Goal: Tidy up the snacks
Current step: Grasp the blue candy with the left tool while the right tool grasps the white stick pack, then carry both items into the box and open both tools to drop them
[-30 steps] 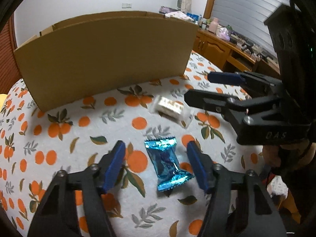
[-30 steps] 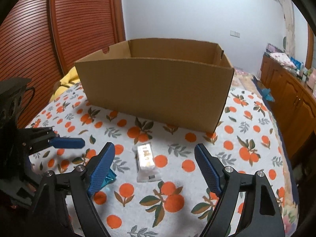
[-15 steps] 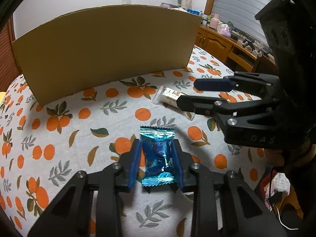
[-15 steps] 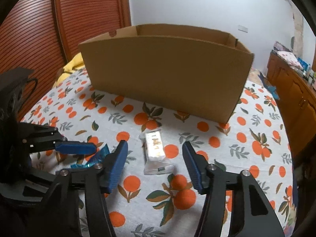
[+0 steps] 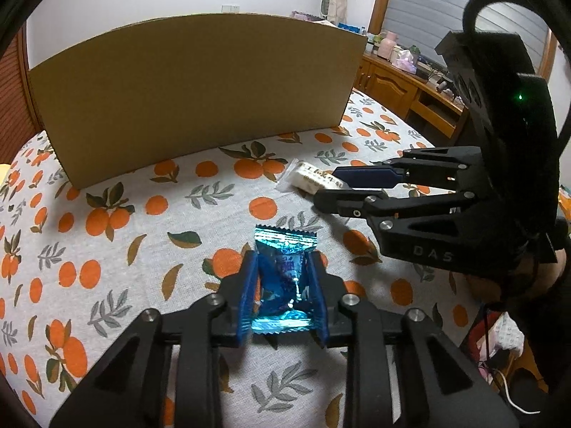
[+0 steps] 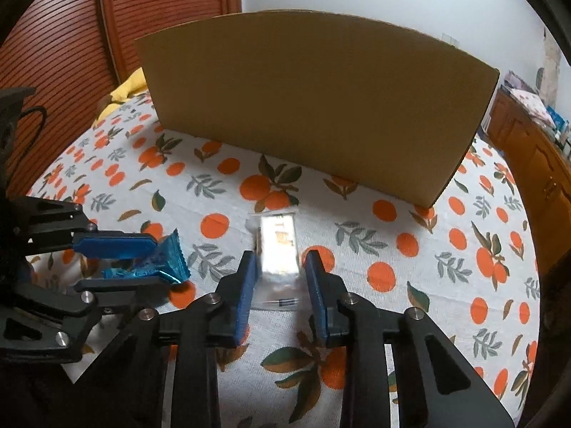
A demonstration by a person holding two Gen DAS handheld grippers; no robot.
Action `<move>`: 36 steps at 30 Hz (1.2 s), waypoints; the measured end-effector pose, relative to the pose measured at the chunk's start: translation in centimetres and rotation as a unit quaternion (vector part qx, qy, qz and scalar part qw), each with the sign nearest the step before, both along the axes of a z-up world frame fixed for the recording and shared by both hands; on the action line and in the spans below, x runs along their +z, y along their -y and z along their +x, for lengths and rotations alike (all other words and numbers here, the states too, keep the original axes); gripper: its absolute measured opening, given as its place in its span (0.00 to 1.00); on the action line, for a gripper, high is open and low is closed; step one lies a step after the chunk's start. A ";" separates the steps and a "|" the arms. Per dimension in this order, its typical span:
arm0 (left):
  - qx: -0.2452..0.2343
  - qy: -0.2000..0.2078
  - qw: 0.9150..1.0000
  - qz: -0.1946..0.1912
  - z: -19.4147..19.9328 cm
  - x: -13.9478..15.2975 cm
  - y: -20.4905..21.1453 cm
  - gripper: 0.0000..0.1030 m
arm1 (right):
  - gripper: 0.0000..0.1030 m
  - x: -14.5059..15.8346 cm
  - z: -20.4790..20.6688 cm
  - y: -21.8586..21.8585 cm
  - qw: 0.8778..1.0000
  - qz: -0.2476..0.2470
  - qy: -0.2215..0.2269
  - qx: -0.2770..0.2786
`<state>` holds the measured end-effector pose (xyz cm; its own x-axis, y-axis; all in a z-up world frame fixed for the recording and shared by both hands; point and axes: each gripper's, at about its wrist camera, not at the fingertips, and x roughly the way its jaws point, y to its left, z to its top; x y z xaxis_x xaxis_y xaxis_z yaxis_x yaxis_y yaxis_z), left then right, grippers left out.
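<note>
A blue foil snack packet (image 5: 285, 249) lies on the orange-print tablecloth (image 5: 142, 232), and my left gripper (image 5: 282, 260) is shut on it, both blue pads pressing its sides. The right wrist view shows this left gripper (image 6: 160, 262) at the left with the blue packet (image 6: 171, 255) in it. A white snack bar in a clear wrapper (image 6: 278, 246) lies between the fingers of my right gripper (image 6: 280, 260), whose jaws are closing with slim gaps left at the pads. From the left wrist view, the right gripper (image 5: 335, 189) straddles the white bar (image 5: 308, 178). An open-topped cardboard box (image 5: 200, 96) (image 6: 321, 107) stands just behind.
The box wall blocks the view of its inside. Wooden cabinets (image 5: 392, 85) with clutter on top line the right side. A brown slatted door (image 6: 53, 53) and a yellow cloth (image 6: 125, 89) sit at the back left. The table edge curves close on the right.
The left jaws closed from wide apart onto the blue packet. The right gripper sank toward the table and its jaws narrowed around the white bar.
</note>
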<state>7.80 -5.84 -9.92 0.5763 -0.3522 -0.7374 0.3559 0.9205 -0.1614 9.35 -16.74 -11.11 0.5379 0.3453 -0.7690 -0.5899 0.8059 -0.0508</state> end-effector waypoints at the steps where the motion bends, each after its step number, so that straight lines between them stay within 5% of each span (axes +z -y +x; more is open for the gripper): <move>1: 0.001 0.000 1.000 0.002 0.0 0.0 0.0 0.21 | 0.27 0.0 0.0 0.0 1.000 0.000 0.000 -0.001; 36: 0.062 0.025 0.998 -0.018 0.0 2.9 -5.3 0.21 | 0.20 1.8 -1.8 1.0 0.999 0.021 0.029 -0.007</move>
